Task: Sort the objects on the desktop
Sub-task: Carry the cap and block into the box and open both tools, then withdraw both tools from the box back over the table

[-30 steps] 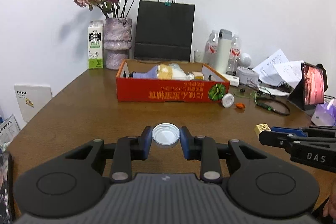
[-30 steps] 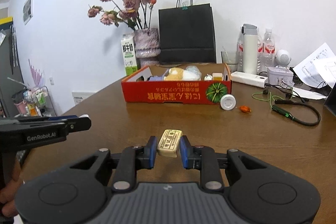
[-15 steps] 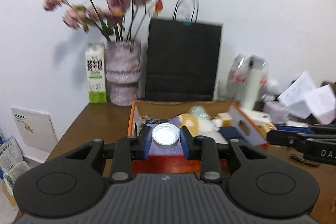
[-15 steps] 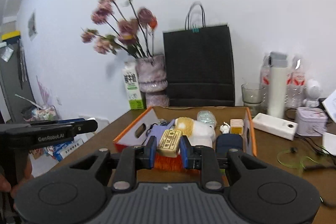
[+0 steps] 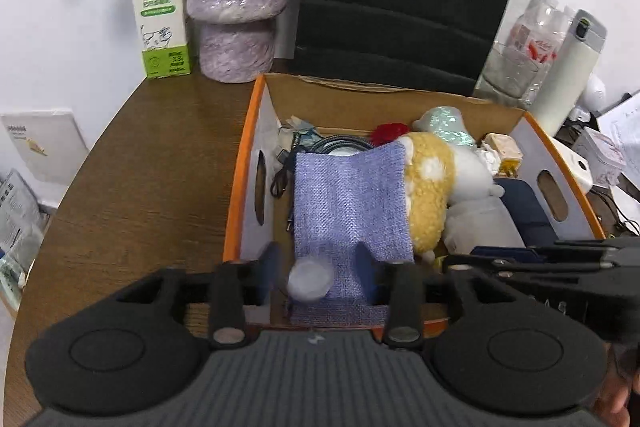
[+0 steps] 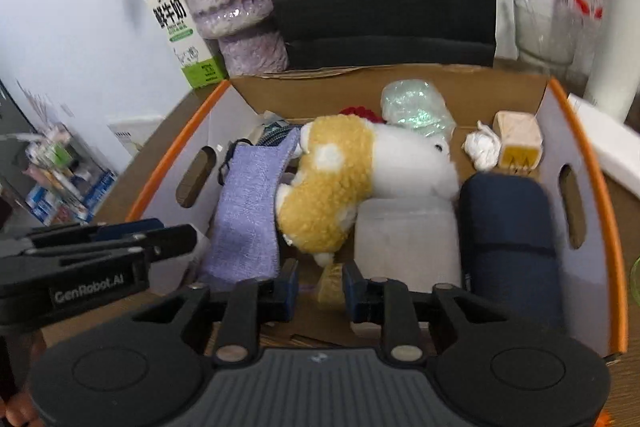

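Orange box (image 5: 240,187) | one white cap (image 5: 309,279) (blurred) | one yellow block (image 6: 330,283) | left claw (image 5: 316,273) spread, gripping nothing | right claw (image 6: 320,287) likewise

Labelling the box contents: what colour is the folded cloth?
Lavender purple cloth, clearest in the left wrist view.

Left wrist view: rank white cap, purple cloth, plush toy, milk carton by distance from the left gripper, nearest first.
1. White cap: between the left gripper's fingers, which stand apart from it.
2. Purple cloth: right below and ahead, inside the box.
3. Plush toy: ahead to the right, in the box.
4. Milk carton: far left, beyond the box by the wall.
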The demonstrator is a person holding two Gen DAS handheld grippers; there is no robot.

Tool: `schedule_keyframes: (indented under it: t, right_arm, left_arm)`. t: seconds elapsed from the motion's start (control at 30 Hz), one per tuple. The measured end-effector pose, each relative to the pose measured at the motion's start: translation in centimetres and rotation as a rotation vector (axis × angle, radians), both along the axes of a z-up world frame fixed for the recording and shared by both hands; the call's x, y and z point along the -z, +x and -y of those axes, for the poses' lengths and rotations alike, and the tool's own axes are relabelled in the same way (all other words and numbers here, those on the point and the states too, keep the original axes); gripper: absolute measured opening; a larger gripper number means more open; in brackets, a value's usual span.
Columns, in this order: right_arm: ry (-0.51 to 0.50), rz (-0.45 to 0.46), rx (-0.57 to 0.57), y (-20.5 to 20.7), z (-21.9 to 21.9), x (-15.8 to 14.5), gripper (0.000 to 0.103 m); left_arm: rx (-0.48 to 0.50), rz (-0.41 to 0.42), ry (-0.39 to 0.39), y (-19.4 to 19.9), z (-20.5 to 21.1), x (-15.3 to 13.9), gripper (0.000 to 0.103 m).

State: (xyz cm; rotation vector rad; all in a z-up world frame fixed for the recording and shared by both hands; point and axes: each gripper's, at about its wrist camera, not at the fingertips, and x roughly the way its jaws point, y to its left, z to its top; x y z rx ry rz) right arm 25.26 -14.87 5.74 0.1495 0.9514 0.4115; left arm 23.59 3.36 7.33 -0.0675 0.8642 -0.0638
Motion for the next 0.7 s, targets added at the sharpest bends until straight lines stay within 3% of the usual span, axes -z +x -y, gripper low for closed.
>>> schedule_keyframes:
  t: [0.17,0.2,0.27,0.37,0.47,0.57,0.7]
  right_arm:
    - [0.014,0.094,0.054,-0.3,1.2,-3.4,0.046]
    - [-0.001,0.114,0.059,-0.3,1.4,-4.1,0.055]
    - [-0.064,0.181,0.081,-0.9,2.0,-5.4,0.062]
    - [-0.156,0.272,0.125,-2.6,3.4,-6.0,0.064]
    - [-0.166,0.333,0.162,-5.7,5.3,-6.1,0.064]
    - [-0.163,0.436,0.160,-10.7,6.2,-6.1,0.074]
    - [-0.141,0.540,0.122,-17.8,7.2,-5.0,0.079]
  left_arm:
    - [0.007,0.026,-0.001,0.4,0.2,-1.6,0.073]
    - [-0.007,0.041,-0.007,0.4,0.1,-2.1,0.079]
    - [-0.029,0.069,-0.010,0.3,0.2,-3.0,0.087]
    - [-0.036,0.118,0.021,-0.8,0.9,-3.4,0.093]
    - [-0.054,0.187,0.021,-3.8,1.7,-3.3,0.096]
    - [-0.075,0.256,-0.026,-8.2,2.7,-3.2,0.103]
    - [-0.012,0.358,-0.011,-14.7,5.1,-2.4,0.103]
